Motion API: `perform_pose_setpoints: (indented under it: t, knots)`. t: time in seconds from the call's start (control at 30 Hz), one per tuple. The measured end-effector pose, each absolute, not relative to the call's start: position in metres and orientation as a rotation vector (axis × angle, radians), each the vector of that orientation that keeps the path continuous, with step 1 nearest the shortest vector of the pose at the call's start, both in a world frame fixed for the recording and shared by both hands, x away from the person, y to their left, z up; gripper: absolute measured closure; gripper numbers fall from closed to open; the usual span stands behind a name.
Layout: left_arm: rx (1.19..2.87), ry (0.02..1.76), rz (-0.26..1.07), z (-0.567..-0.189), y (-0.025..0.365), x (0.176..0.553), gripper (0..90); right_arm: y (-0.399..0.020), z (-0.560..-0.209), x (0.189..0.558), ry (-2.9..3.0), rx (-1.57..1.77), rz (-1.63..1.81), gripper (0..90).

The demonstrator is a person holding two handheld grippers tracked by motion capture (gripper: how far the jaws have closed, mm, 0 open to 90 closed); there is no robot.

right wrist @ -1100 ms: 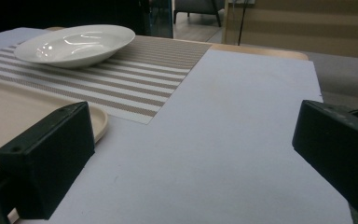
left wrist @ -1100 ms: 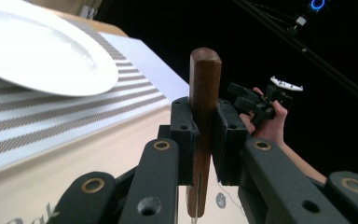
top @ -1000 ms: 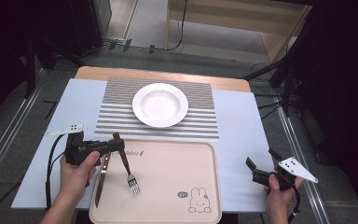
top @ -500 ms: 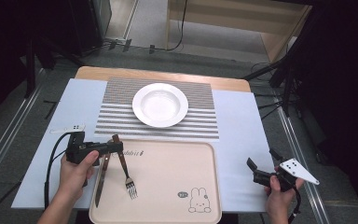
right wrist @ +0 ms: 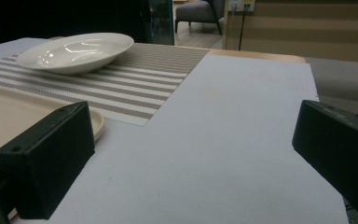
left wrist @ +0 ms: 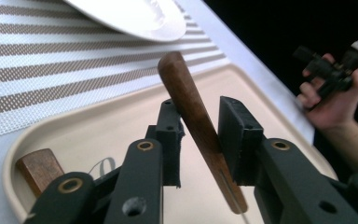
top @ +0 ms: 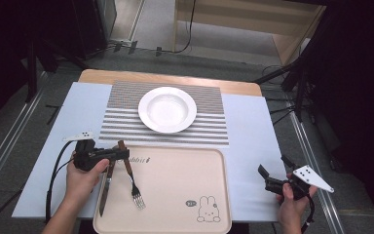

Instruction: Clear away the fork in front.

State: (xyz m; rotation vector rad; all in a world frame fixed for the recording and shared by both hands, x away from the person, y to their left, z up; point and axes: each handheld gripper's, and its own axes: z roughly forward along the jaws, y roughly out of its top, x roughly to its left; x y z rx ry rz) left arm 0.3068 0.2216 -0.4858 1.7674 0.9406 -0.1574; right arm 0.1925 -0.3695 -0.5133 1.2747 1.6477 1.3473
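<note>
Left gripper view shows the left hand-held gripper [left wrist: 196,135] with its jaws just eased apart around the fork [left wrist: 193,121] handle — one pad touching, the other just clear — over the tray [top: 175,195], while the right hand-held gripper [top: 276,178] gapes empty beside that tray.
</note>
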Motion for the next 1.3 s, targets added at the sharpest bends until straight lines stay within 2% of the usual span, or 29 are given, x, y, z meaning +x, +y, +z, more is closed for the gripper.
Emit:
perform_pose_setpoints:
  t: [0.7,0.87,0.93,0.97,1.03,1.13,1.2,1.3]
  knots:
    - [2.137,0.937,0.106,-0.493,0.183,0.299,46.4,-0.371,-0.517,0.196,1.636,1.297,1.364,0.0]
    - [2.162,0.946,0.187,-0.49,0.179,0.296,37.6,-0.37,-0.517,0.196,1.64,1.301,1.364,0.0]
    - [2.16,0.952,0.192,-0.489,0.179,0.296,37.3,-0.37,-0.517,0.196,1.641,1.296,1.361,0.0]
    - [2.151,0.941,0.197,-0.487,0.181,0.294,39.3,-0.37,-0.517,0.196,1.641,1.296,1.362,0.0]
    - [2.13,0.927,0.194,-0.483,0.183,0.291,52.9,-0.37,-0.517,0.196,1.639,1.297,1.362,0.0]
    - [2.125,0.891,0.153,-0.478,0.185,0.286,78.6,-0.371,-0.517,0.196,1.637,1.3,1.366,0.0]
    - [2.134,0.863,0.142,-0.477,0.183,0.28,88.1,-0.371,-0.517,0.196,1.636,1.3,1.365,0.0]
    - [2.156,0.838,0.119,-0.479,0.176,0.272,88.5,-0.371,-0.517,0.196,1.636,1.299,1.364,0.0]
